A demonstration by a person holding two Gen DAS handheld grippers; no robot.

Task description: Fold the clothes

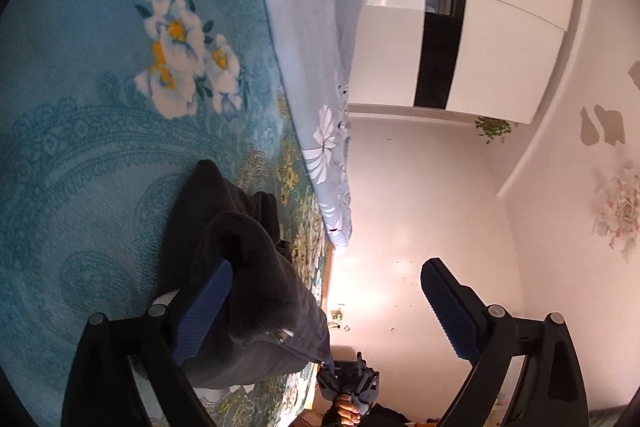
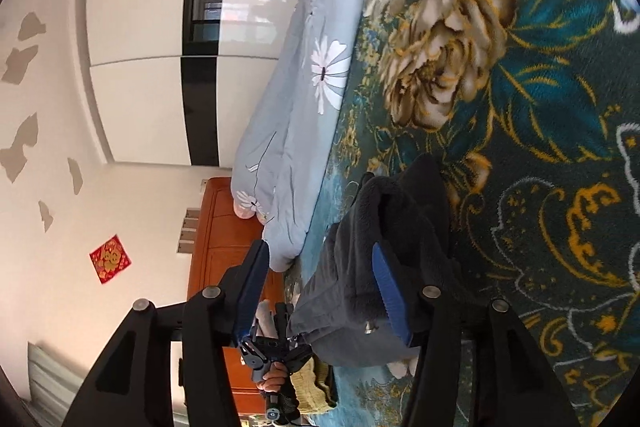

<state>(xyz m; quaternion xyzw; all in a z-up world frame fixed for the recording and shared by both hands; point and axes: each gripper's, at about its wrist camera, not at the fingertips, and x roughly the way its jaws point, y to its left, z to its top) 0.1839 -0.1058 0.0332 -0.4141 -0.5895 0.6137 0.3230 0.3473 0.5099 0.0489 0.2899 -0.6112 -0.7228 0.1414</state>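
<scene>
A large teal plush blanket (image 1: 80, 67) with white and gold flower prints covers the bed. Along its far edge lies a light blue quilt (image 1: 312, 27) with white daisies. Behind the bed stands a glossy white wardrobe (image 2: 140, 67) with a black stripe, and beside it an orange-brown wooden headboard (image 2: 216, 227).

The dark grey fleece garment (image 1: 256, 291) lies bunched on the teal blanket, between the two grippers.

The left gripper (image 1: 326, 311) has its blue ribbed fingers (image 1: 206, 311) wide apart. One finger lies against the fleece and the other stands free in the air, so nothing is clamped. The right gripper (image 2: 320, 291) has its fingers partly apart. One blue finger (image 2: 390, 295) rests on the garment and the other is clear of it, so the cloth is not squeezed.

In each wrist view the opposite gripper appears small beyond the garment, held by a hand (image 2: 274, 377).
</scene>
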